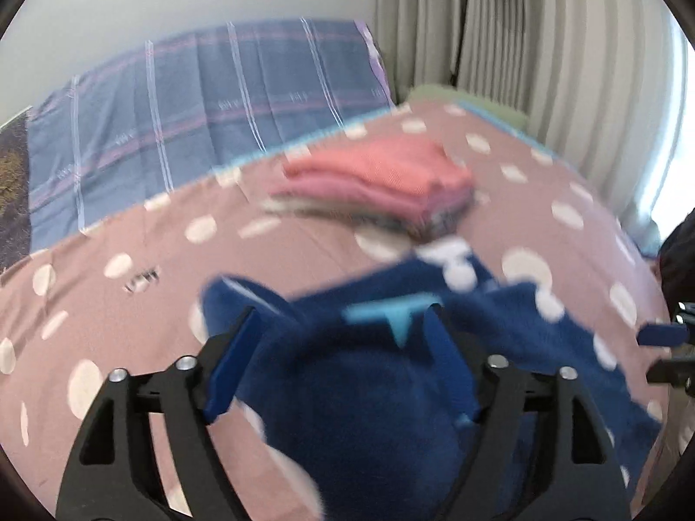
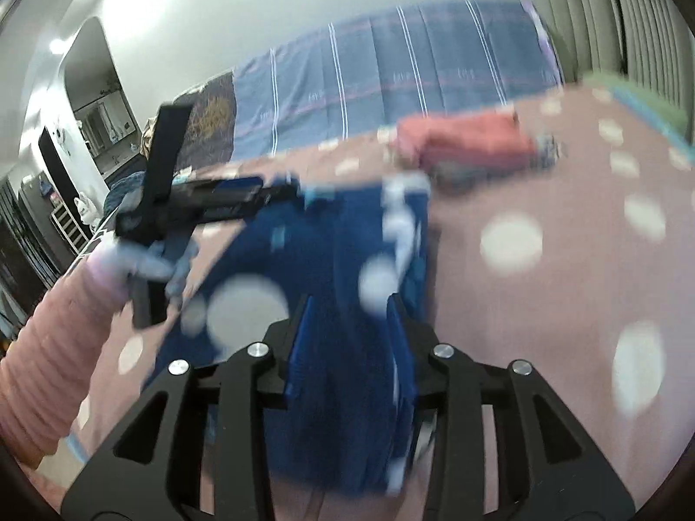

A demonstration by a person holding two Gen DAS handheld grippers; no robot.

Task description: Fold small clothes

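right gripper (image 2: 347, 338) pointed down at the bed, jaws narrow with a fold of the blue garment (image 2: 339, 243) between them; blur hid whether the pads pressed. left gripper (image 1: 343, 343) spread wide, same garment bunched between its fingers, contact unclear. a pink sleeve (image 2: 52, 347) carried it. garment lay on the dotted sheet (image 2: 543, 286). beyond the garment sat a folded pink stack (image 1: 378, 178); bare sheet right of it.

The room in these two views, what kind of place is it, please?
Most likely a bedroom in a home. The clothes lie on a bed with a polka-dot cover, a blue striped blanket lies behind it, and long curtains hang beside it. A stack of folded clothes rests on the cover.
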